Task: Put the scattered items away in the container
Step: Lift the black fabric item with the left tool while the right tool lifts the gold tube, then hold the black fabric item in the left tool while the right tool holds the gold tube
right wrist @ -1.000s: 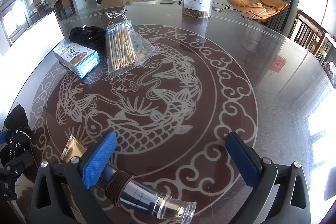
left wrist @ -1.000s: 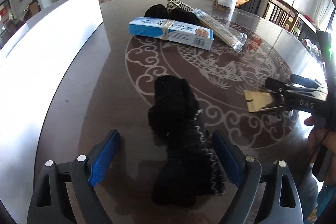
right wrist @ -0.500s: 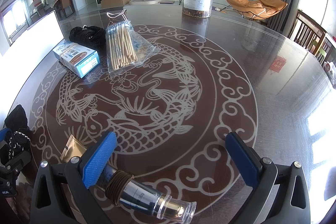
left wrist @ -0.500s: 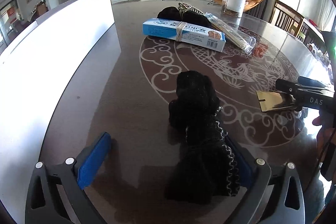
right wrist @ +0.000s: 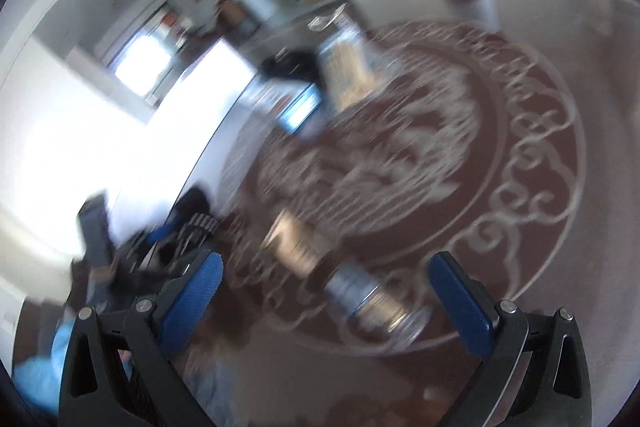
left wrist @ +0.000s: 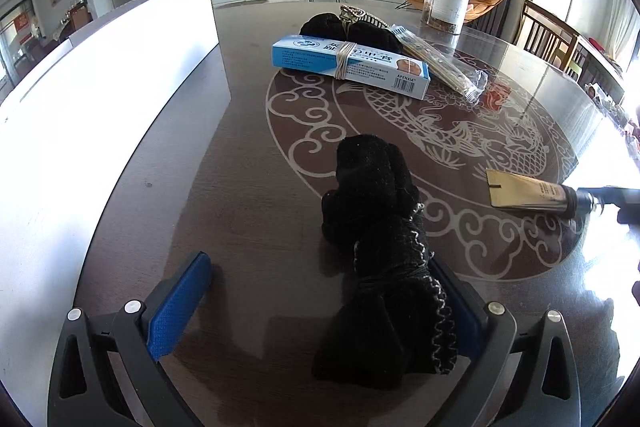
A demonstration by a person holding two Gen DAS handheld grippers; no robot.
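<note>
The white container (left wrist: 120,75) fills the left of my left view, and I can see nothing in it from here; I judge the tidying barely begun, since everything in view lies out on the dark patterned table (left wrist: 248,195). At lower centre the black cloth bundle (left wrist: 384,259) lies between my left gripper (left wrist: 320,307) pads, leaning against the right pad; those jaws have just been opening to full width and grip nothing. In the upper centre sits the blue box (left wrist: 352,67), banded with elastic, its end reading "APENXIA", the other print too small to read. Behind it are another black bundle (left wrist: 352,29), a clear packet of sticks (left wrist: 440,65) and a labelled jar (left wrist: 446,1). At right lies a gold tube (left wrist: 528,193). My right gripper (right wrist: 324,295), blurred, stands wide open around that tube (right wrist: 340,279), pads apart from it.
</note>
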